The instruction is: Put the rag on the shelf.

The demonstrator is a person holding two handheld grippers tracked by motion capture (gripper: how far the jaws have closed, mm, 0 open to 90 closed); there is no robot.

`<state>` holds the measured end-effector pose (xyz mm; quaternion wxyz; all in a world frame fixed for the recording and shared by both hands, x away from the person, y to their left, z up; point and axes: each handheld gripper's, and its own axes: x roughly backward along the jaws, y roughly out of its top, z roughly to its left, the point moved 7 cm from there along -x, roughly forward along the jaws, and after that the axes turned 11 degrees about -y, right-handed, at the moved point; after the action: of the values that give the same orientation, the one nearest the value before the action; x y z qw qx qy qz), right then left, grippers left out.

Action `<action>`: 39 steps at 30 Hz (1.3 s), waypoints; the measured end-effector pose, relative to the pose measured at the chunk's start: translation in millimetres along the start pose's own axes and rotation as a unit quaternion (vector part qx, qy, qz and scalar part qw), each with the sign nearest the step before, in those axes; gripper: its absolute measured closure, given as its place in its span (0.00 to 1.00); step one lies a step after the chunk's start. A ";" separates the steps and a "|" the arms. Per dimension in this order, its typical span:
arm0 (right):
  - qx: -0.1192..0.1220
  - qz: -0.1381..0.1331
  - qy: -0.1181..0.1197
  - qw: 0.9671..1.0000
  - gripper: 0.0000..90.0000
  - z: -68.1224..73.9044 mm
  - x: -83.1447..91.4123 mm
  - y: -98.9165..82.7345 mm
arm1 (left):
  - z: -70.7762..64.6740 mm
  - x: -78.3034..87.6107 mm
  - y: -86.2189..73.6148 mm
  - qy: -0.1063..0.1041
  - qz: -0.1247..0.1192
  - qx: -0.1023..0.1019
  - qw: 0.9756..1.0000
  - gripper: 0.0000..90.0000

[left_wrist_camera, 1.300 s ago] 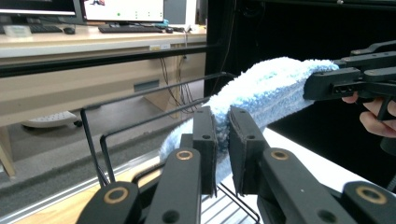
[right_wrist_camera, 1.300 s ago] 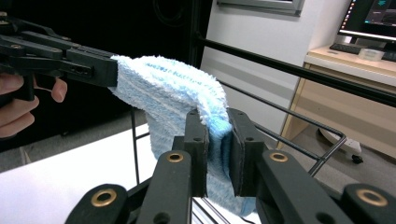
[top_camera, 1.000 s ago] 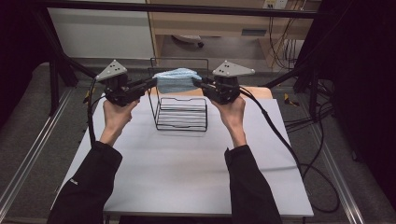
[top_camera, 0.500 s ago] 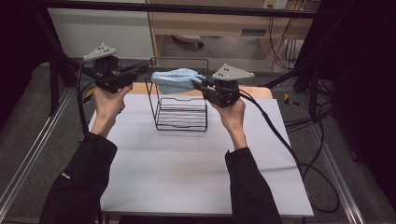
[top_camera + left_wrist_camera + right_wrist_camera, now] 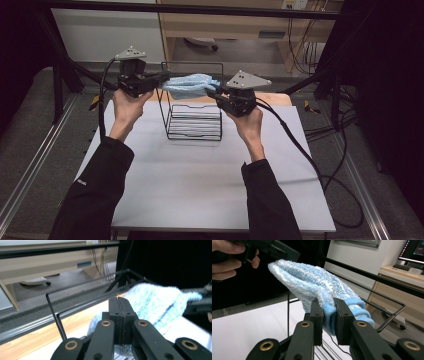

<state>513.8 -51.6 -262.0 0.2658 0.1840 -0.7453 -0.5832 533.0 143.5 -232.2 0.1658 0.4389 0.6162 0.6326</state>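
A: What is the left hand-held gripper (image 5: 162, 78) doing, over by the tabletop's far left corner?
B: Its black jaws are pressed flat together in its own view, and they have just been closing. The fluffy light-blue knitted sock (image 5: 191, 84) lies just past their tips; whether a thin edge of it is caught between them cannot be told.
A: And the sock itself?
B: It hangs in the air, stretched level above the black wire rack (image 5: 194, 123), which stands on the white tabletop (image 5: 200, 185) near the middle of its far edge. The sock's toe end points to the left hand-held gripper.
A: What about the right hand-held gripper (image 5: 212, 94)?
B: It is clamped on the sock's ribbed cuff (image 5: 329, 315); the cuff bulges between its two jaws in its own view.
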 end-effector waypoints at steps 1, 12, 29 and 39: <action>0.000 0.000 0.000 1.000 0.88 -0.2 0.2 -0.6 | -1.3 0.4 -1.8 -0.003 -0.002 -0.001 1.000 0.99; -0.023 -0.002 0.019 1.000 0.68 0.6 6.0 0.6 | -7.3 -2.1 -17.2 -0.012 0.015 -0.011 1.000 0.99; -0.051 0.059 0.057 0.995 0.96 6.5 6.0 6.6 | -7.5 -6.7 -45.2 -0.016 0.038 -0.019 0.999 0.99; -0.061 0.090 0.049 0.993 1.00 0.7 -3.8 -24.2 | -4.8 -13.7 -59.2 -0.015 0.038 -0.014 0.999 0.99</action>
<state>515.5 -54.9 -286.2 0.3640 0.1282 -0.7082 -0.5912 517.5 141.2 -291.1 0.1572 0.4690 0.5880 0.6400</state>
